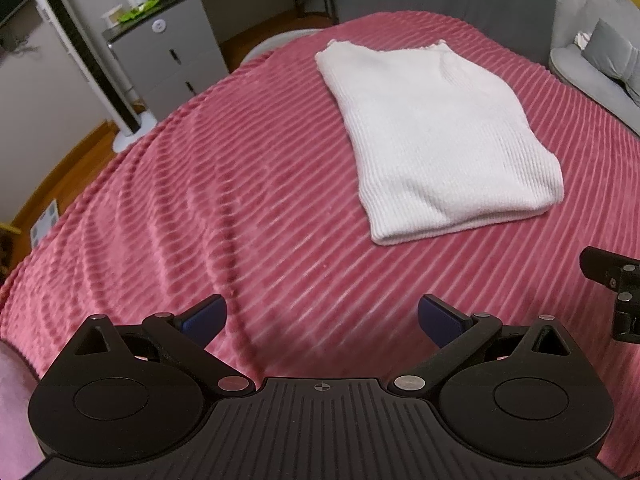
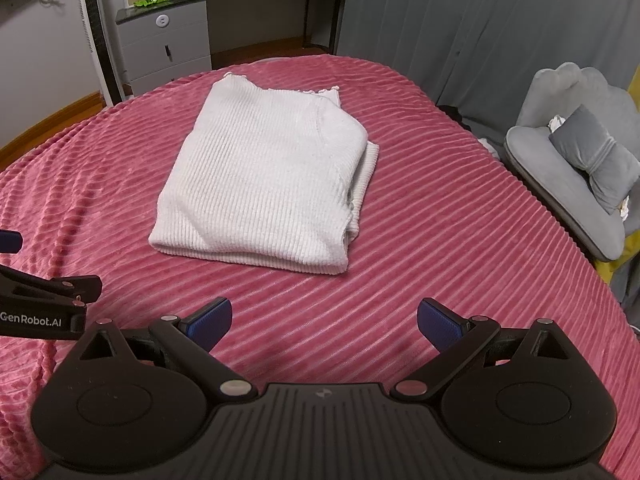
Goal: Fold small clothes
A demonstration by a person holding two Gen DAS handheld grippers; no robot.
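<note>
White ribbed knit sweater [image 2: 262, 184] lies folded into a neat rectangle on the pink ribbed blanket [image 2: 460, 248], toward the far middle of the bed, frilled neckline at the far end. The fold looks finished, likely why both tools sit back at the near edge. Left gripper [image 1: 322, 318] fingers spread wide, holding nothing; right gripper [image 2: 324, 320] same, spread and empty, both well apart from the sweater. No containers on the bed. Far left, a grey drawer cabinet [image 2: 166, 46] with drawers closed, contents hidden.
</note>
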